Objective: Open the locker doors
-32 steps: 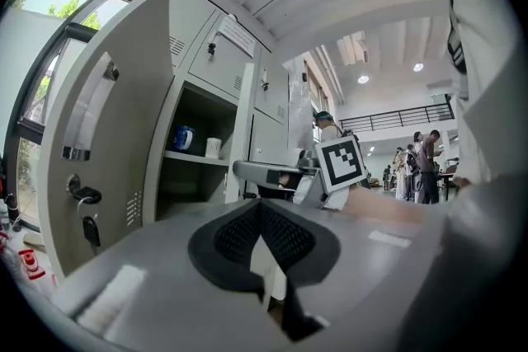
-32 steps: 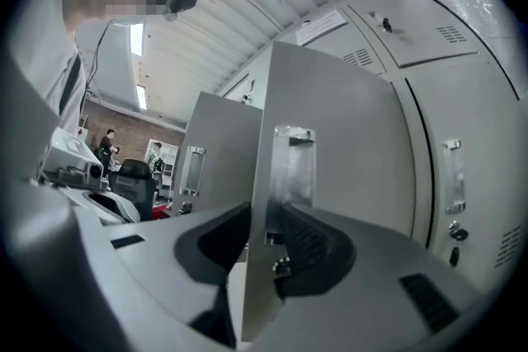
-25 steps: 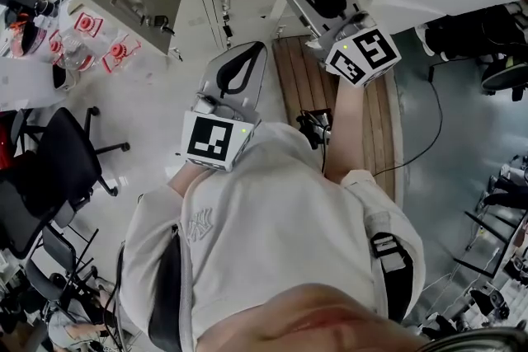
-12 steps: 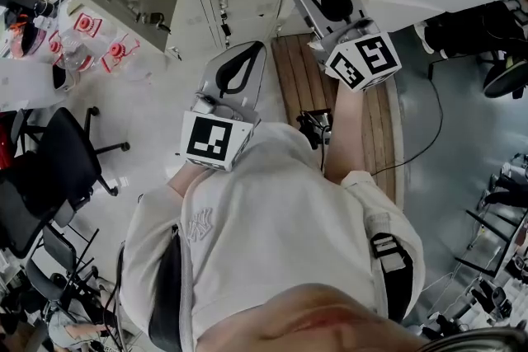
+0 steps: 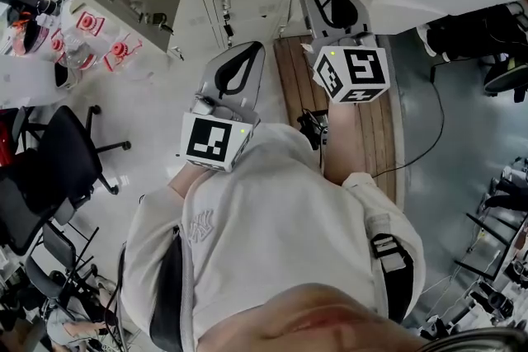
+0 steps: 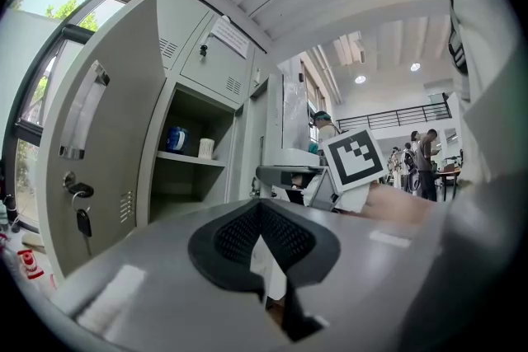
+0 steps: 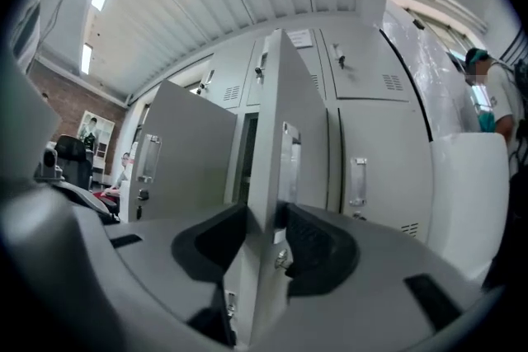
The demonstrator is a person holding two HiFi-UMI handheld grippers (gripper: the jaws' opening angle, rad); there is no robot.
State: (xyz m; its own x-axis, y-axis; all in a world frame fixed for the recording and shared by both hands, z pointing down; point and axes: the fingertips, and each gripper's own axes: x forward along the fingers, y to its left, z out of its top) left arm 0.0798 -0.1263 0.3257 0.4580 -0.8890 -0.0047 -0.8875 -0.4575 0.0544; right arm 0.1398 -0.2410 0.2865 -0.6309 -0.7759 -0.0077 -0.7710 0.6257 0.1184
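The right gripper has the free edge of a locker door between its half-spread jaws, pads on both faces though they have just been opening a little, and that door stands swung well out. Left of the shut, empty left gripper another door already hangs open, while the doors right of the right gripper look closed and, I judge, remain to do. Since a second ago the right gripper's marker cube has turned and drifted toward the left gripper, bringing the door further out.

No readable text, notice on locker door illegible
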